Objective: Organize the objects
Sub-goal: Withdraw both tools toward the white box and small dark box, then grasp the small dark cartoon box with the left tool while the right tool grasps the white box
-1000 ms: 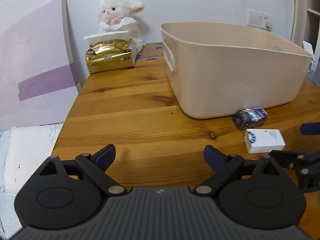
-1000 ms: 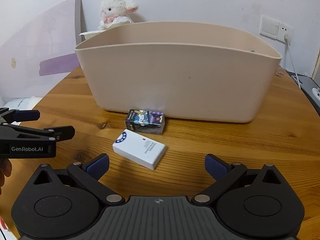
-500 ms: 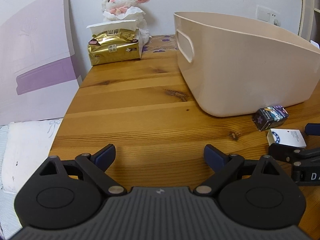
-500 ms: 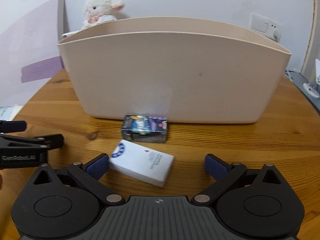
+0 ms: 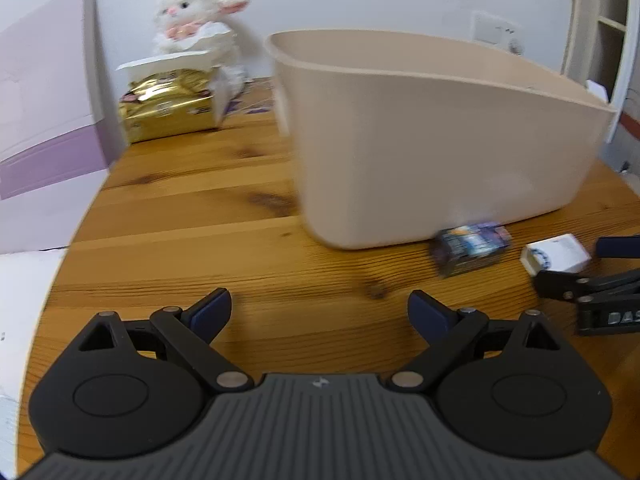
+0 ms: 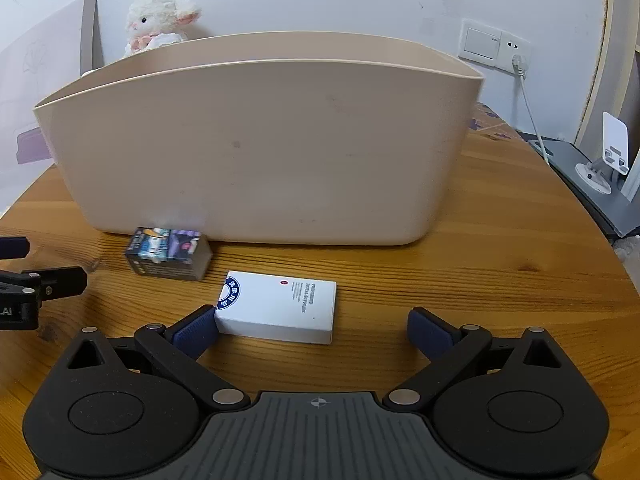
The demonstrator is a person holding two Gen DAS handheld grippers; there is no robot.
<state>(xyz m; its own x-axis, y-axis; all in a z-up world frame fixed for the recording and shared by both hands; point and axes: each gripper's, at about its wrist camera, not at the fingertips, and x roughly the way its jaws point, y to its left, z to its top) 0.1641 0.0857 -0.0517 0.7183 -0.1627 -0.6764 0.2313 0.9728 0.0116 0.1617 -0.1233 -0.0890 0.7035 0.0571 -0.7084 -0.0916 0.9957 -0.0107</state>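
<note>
A white box (image 6: 280, 312) lies flat on the wooden table (image 6: 440, 280), between the fingers of my open right gripper (image 6: 313, 330); its left end touches the left finger (image 6: 196, 330). A small dark printed box (image 6: 168, 254) sits just behind it, against the foot of the big beige bin (image 6: 256, 140). In the left wrist view my left gripper (image 5: 320, 312) is open over bare wood, with nothing between its fingers. From there the dark box (image 5: 472, 246) and the white box (image 5: 556, 258) lie to the right, beside the right gripper's tip (image 5: 592, 292). The bin (image 5: 440, 140) stands behind them.
A gold tissue pack (image 5: 168, 108) and a white plush lamb (image 5: 196, 16) stand at the table's back left, by a purple-and-white board (image 5: 40, 120). A wall socket with a cable (image 6: 496, 48) and a phone stand (image 6: 612, 148) are to the right. The left gripper's tip (image 6: 40, 284) shows at the left edge.
My right gripper has moved forward, so the white box now lies between its fingers against the left one. The left wrist view has swung right, toward the bin and boxes.
</note>
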